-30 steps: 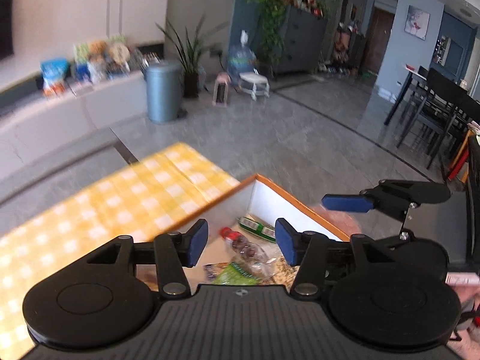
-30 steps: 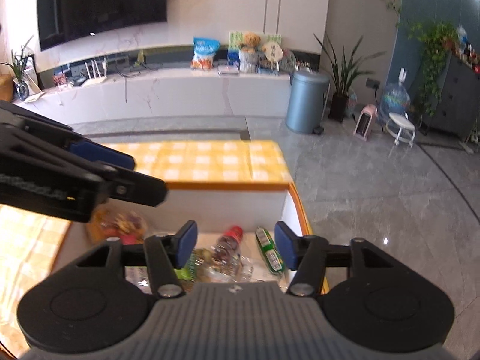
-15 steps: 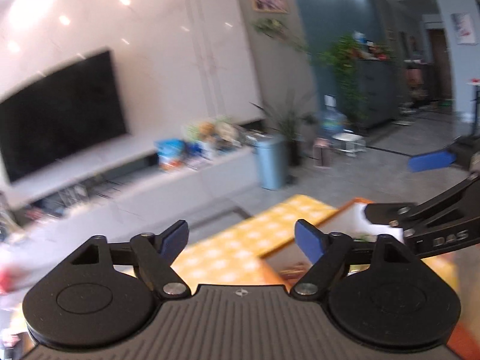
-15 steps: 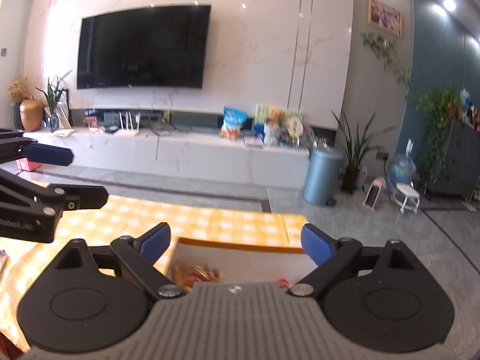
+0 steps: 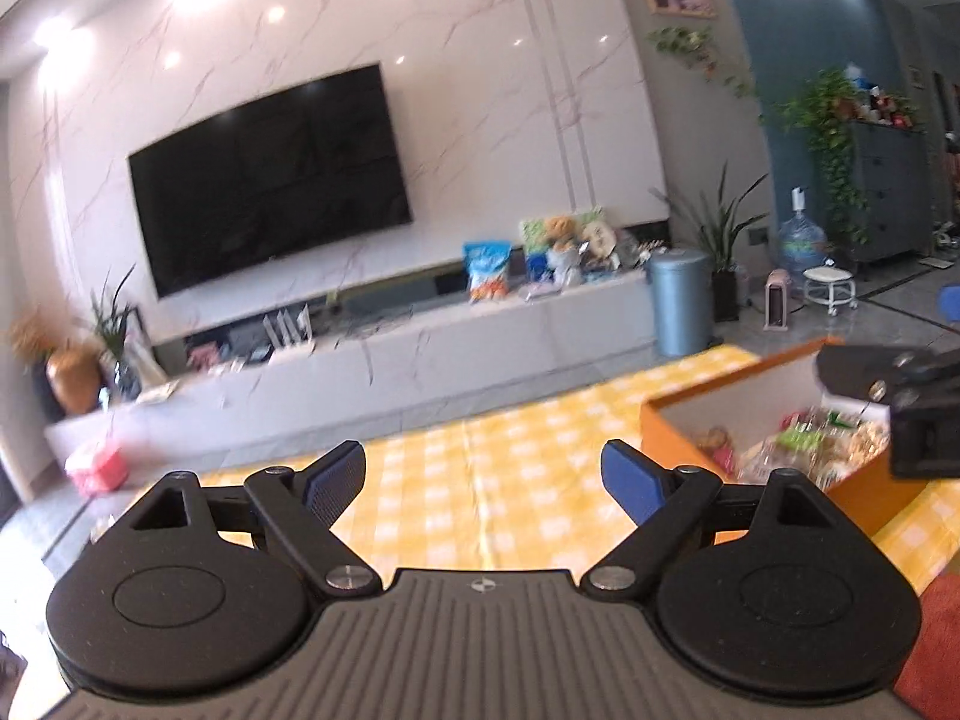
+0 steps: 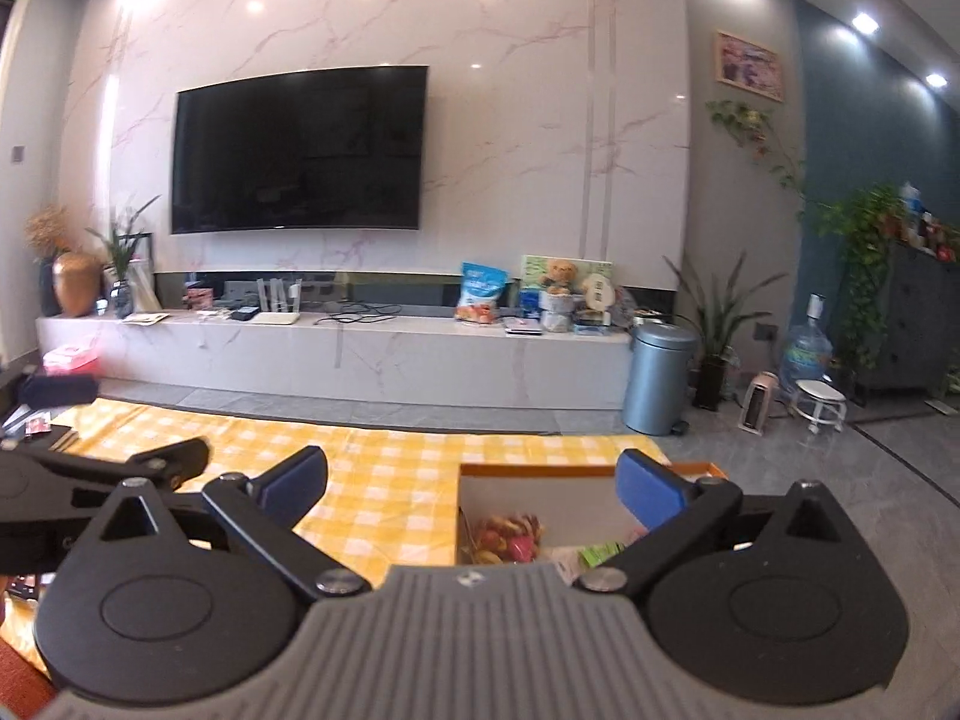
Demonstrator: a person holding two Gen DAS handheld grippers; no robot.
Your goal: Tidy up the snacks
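Yellow-checked tablecloth (image 5: 480, 480) now fills the left wrist view; a second ago it looked into the orange box (image 5: 666, 420), now right. The left gripper (image 5: 483, 480) is opening, empty. From the right wrist, the right gripper (image 6: 471, 483), also opening and empty, has lifted; snacks (image 6: 507, 534) lie boxed, suggesting completion.

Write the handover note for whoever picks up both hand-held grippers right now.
Left hand-held gripper: jaws opening, nothing between them, over the yellow checked cloth.
Right hand-held gripper: jaws opening, empty, just short of the orange box.
Snacks: several packets lie inside the box at the cloth's right end.
Done: those packets are boxed.
Left: a few small items at the cloth's far left edge, too blurred to identify; check them.
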